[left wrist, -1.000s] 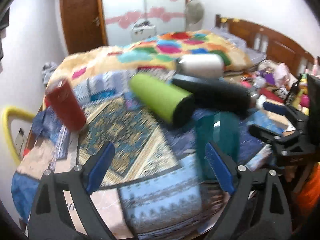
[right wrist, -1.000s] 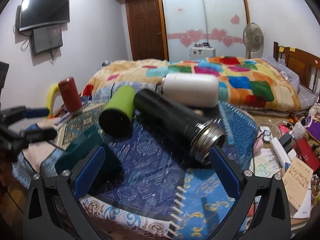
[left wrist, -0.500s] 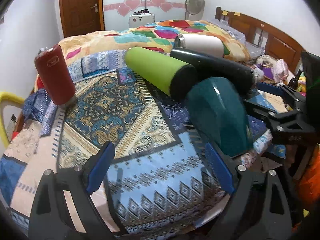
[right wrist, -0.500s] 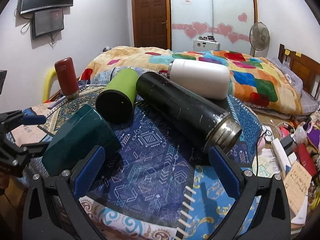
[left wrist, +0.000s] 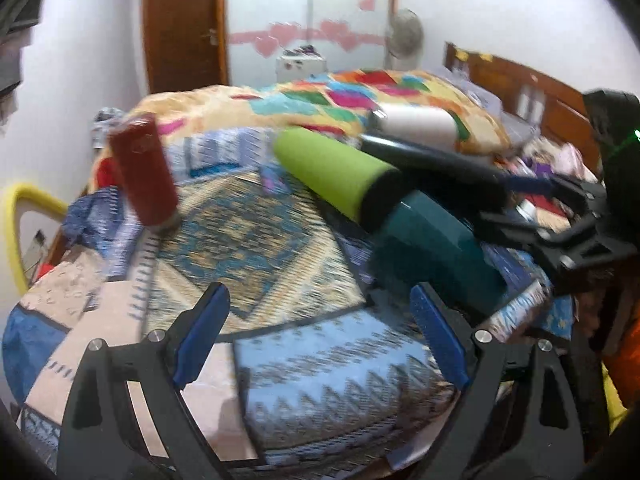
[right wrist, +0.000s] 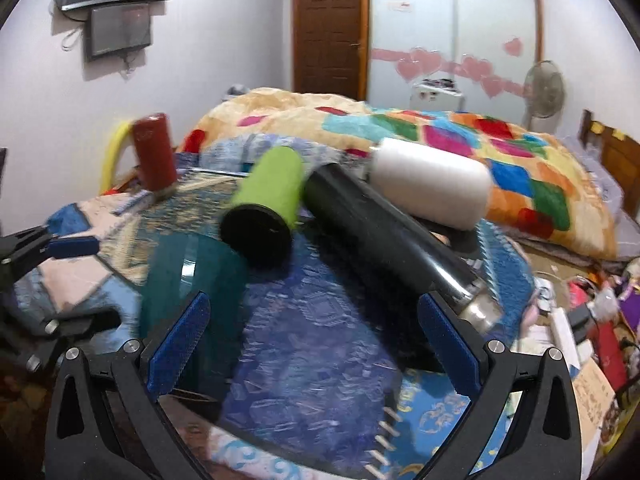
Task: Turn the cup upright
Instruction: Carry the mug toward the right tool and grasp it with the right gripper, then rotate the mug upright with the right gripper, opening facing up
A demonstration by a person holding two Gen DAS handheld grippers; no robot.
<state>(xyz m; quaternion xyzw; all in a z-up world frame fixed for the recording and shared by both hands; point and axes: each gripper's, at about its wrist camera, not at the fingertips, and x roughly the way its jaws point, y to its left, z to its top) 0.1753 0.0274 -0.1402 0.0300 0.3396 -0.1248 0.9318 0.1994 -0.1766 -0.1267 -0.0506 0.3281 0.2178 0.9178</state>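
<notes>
A dark teal cup point(left wrist: 432, 248) lies on its side on the patterned cloth, just past my left gripper's right finger; in the right wrist view it point(right wrist: 192, 280) is blurred beside the left finger. A lime green cup point(left wrist: 336, 172) point(right wrist: 268, 200), a black flask point(right wrist: 384, 236) point(left wrist: 436, 164) and a white flask point(right wrist: 432, 188) point(left wrist: 416, 124) also lie on their sides. A red flask point(left wrist: 144, 172) point(right wrist: 154, 152) stands upright at the left. My left gripper point(left wrist: 320, 320) is open and empty. My right gripper point(right wrist: 314, 336) is open and empty.
The patterned cloths point(left wrist: 256, 240) cover a small table beside a bed with a colourful quilt point(right wrist: 440, 136). Clutter lies on the floor at the right point(right wrist: 580, 320). A yellow chair point(left wrist: 16, 232) stands at the left. Each gripper shows in the other's view point(left wrist: 560, 232) point(right wrist: 40, 280).
Both views are blurred by motion. The teal cup has shifted from the table's near edge toward the green cup. The right gripper has moved closer to the teal cup.
</notes>
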